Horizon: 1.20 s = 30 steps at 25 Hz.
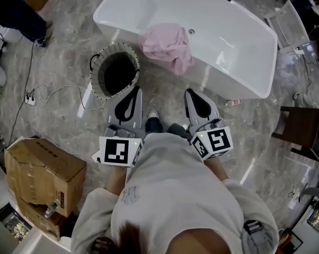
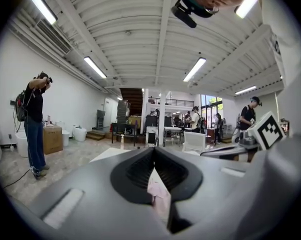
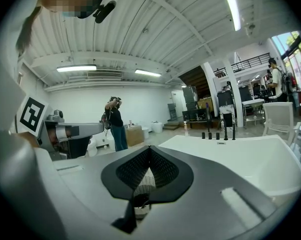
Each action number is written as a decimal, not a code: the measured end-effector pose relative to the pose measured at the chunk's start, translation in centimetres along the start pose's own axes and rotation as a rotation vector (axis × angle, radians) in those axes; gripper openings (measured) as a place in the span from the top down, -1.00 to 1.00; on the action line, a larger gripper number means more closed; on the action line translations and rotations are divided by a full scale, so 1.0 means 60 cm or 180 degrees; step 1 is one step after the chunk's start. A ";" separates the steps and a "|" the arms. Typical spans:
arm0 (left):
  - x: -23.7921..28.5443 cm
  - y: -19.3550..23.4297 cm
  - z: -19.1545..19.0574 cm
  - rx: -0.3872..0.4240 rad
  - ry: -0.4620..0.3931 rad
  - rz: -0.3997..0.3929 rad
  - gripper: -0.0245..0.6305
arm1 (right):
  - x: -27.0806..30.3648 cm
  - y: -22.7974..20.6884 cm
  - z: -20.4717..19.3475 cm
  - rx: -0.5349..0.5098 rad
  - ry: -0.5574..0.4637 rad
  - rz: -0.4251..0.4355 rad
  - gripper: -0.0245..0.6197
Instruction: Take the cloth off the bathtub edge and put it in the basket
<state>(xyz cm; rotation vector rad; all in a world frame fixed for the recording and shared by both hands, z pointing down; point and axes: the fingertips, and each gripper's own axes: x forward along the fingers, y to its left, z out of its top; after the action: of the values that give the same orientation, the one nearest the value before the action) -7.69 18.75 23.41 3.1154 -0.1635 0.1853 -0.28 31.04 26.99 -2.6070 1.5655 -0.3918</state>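
Observation:
A pink cloth (image 1: 167, 46) lies crumpled over the near edge of the white bathtub (image 1: 239, 46). A round basket (image 1: 115, 72) with a striped rim stands on the floor just left of it. My left gripper (image 1: 135, 89) points at the gap between basket and cloth, jaws shut and holding nothing. My right gripper (image 1: 191, 92) is shut too, a little short of the tub wall below the cloth. In the left gripper view the cloth (image 2: 159, 198) shows through the gap behind the closed tips (image 2: 153, 150). In the right gripper view the basket (image 3: 143, 183) shows the same way, with the tub (image 3: 230, 156) ahead.
A cardboard box (image 1: 43, 179) sits on the floor at my left, with cables (image 1: 43, 94) beyond it. A dark wooden chair (image 1: 302, 131) stands at the right and a white chair (image 1: 292, 23) behind the tub. A person (image 2: 35, 124) stands at the far left.

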 end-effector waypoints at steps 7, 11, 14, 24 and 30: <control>0.025 0.019 -0.017 -0.0163 0.0079 -0.0036 0.78 | 0.011 -0.016 0.000 0.0024 0.0063 -0.0130 0.93; 0.050 0.008 -0.026 -0.0203 0.0163 -0.0081 0.78 | 0.013 -0.044 -0.004 0.0086 0.0124 -0.0199 0.93; 0.073 0.003 -0.032 -0.0233 0.0207 -0.0072 0.78 | 0.023 -0.069 -0.006 0.0133 0.0136 -0.0212 0.93; 0.208 0.010 -0.005 -0.0231 0.0117 0.0154 0.78 | 0.110 -0.191 0.041 0.0072 0.0194 -0.0017 0.93; 0.276 0.005 0.010 -0.0269 0.0048 0.0294 0.78 | 0.142 -0.259 0.055 0.0067 0.0201 0.0084 0.93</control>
<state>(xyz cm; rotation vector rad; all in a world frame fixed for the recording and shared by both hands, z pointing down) 8.69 16.75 24.81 3.0237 -0.3069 0.1980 17.69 30.77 28.36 -2.5798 1.6040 -0.4902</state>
